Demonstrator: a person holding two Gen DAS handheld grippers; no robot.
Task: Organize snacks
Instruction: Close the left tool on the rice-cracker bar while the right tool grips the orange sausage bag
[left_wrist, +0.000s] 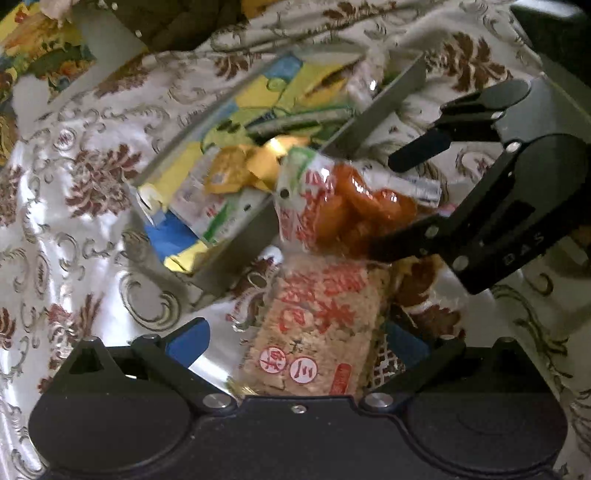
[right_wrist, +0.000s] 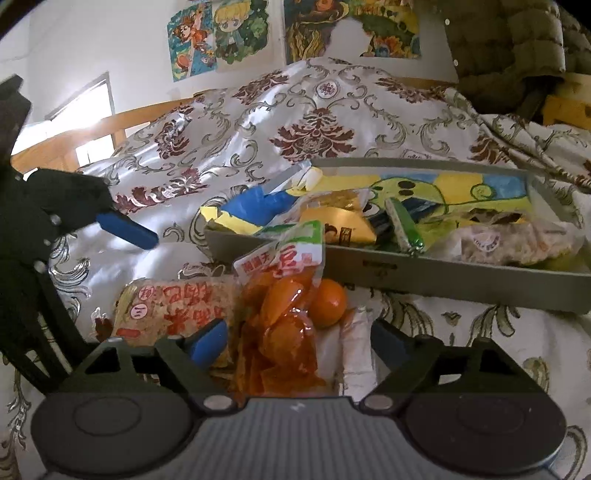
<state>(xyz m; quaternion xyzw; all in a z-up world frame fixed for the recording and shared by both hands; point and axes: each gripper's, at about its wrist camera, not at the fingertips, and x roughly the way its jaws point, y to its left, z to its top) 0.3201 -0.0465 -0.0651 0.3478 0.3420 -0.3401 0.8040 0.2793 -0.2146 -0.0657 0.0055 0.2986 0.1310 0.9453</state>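
Observation:
A clear packet of orange-red snacks (right_wrist: 280, 314) lies on the patterned cloth, leaning on the grey tray's front wall (right_wrist: 443, 277). My right gripper (right_wrist: 297, 345) is open astride it, with neither pad seen pressing. A small orange fruit (right_wrist: 327, 302) sits by the packet. To its left lies a puffed-rice cracker pack (right_wrist: 173, 306). In the left wrist view my left gripper (left_wrist: 295, 343) is open over that cracker pack (left_wrist: 317, 332). The right gripper (left_wrist: 382, 206) reaches in from the right around the orange packet (left_wrist: 343, 206). The left gripper's blue finger (right_wrist: 125, 227) shows at the left.
The tray (left_wrist: 236, 258) is lined with a coloured drawing and holds several wrapped snacks. The shiny floral cloth (right_wrist: 314, 122) is rumpled all around. A dark green padded jacket (right_wrist: 509, 48) lies at the back right. Drawings (right_wrist: 221, 37) hang on the wall behind.

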